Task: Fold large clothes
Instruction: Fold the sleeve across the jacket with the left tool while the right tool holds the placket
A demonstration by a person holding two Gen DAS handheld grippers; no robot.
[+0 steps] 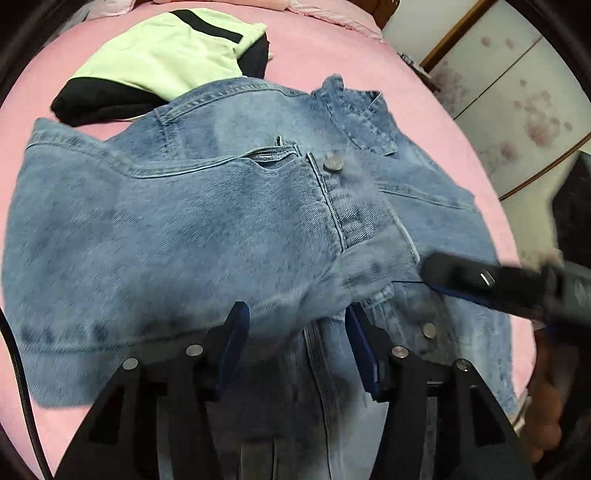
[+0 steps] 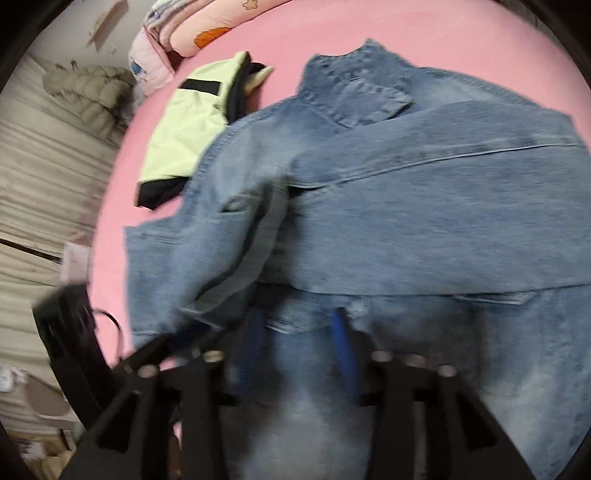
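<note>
A light blue denim jacket (image 1: 207, 229) lies on the pink bed, collar (image 1: 362, 110) at the far side; both sleeves are folded in over its front. It also fills the right wrist view (image 2: 424, 206). My left gripper (image 1: 295, 332) hangs over the jacket's lower front, its blue-padded fingers spread apart with loose denim bunched between them. My right gripper (image 2: 299, 332) is over the jacket's lower part with its fingers apart, blurred by motion. It also shows in the left wrist view (image 1: 443, 273) at the right, above the button placket.
A folded pale green and black garment (image 1: 162, 62) lies beyond the jacket; it also shows in the right wrist view (image 2: 184, 129). Pink bedding (image 2: 192, 33) is piled at the head of the bed (image 1: 424, 110). A wardrobe (image 1: 517, 92) stands at the right.
</note>
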